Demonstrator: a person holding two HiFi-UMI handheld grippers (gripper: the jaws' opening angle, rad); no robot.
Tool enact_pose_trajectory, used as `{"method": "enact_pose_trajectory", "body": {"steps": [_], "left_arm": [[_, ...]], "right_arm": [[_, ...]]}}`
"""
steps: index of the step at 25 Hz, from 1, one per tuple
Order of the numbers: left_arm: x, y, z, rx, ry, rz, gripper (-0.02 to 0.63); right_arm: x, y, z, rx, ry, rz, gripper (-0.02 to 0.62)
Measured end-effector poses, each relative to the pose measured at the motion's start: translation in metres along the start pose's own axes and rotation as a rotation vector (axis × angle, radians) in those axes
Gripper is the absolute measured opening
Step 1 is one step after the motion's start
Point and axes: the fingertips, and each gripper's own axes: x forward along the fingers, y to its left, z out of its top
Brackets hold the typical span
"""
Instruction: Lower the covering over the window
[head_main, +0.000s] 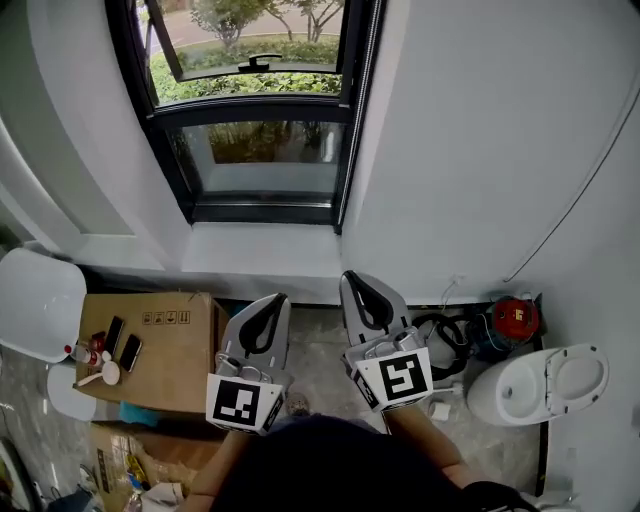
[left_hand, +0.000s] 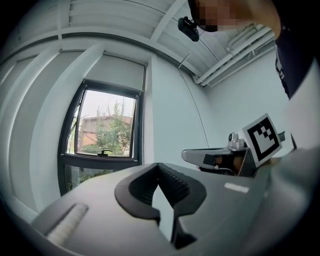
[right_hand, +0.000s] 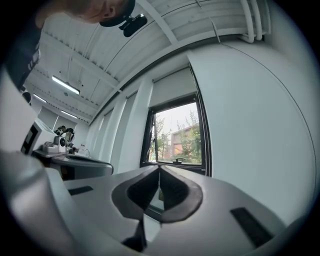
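The roller blind is rolled up high at the top of the window, so the glass is all bare. The left claw and the right claw are both pressed together with nothing in them. They point at the window but do not touch it. A thin cord seems to hang down the right side of the frame. I think one claw should spread, pinch that cord, and pull slow and straight.

Soft daylight from the window, no harsh shadows. Gripper views fisheye hard with dark corners, and the near foreground looks maybe soft.
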Motion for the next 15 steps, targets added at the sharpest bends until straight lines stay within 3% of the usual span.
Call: {"method": "enact_pose_trajectory", "body": {"steps": [7, 11, 15], "left_arm": [[0.030, 0.043, -0.013, -0.063, -0.026, -0.072, 0.009], [0.044, 0.055, -0.016, -0.068, -0.033, -0.085, 0.011], [0.067, 0.069, -0.022, -0.087, -0.041, -0.121, 0.084]], "right_arm": [[0.026, -0.010, -0.028, -0.011, 0.093, -0.110, 0.012], [0.040, -0.021, -0.031, -0.013, 0.097, -0.137, 0.012], [0.068, -0.027, -0.039, -0.010, 0.092, -0.122, 0.012]]}}
